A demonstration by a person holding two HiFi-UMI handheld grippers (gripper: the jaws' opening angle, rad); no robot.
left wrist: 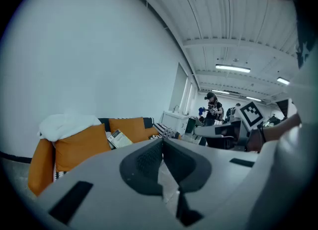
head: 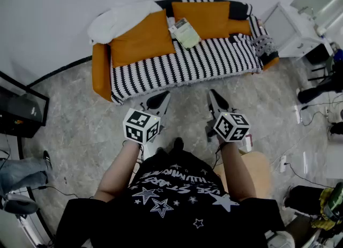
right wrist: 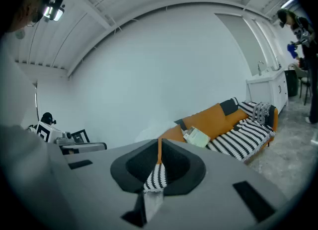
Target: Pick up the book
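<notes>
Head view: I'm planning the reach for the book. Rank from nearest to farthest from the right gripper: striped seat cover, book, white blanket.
1. Black-and-white striped seat cover, just ahead of the right gripper.
2. Pale book, at the back between the orange cushions.
3. White blanket, far left, on the backrest.

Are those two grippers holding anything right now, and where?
Nothing. Both the left gripper and right gripper are shut and empty; the book lies untouched on the sofa.
</notes>
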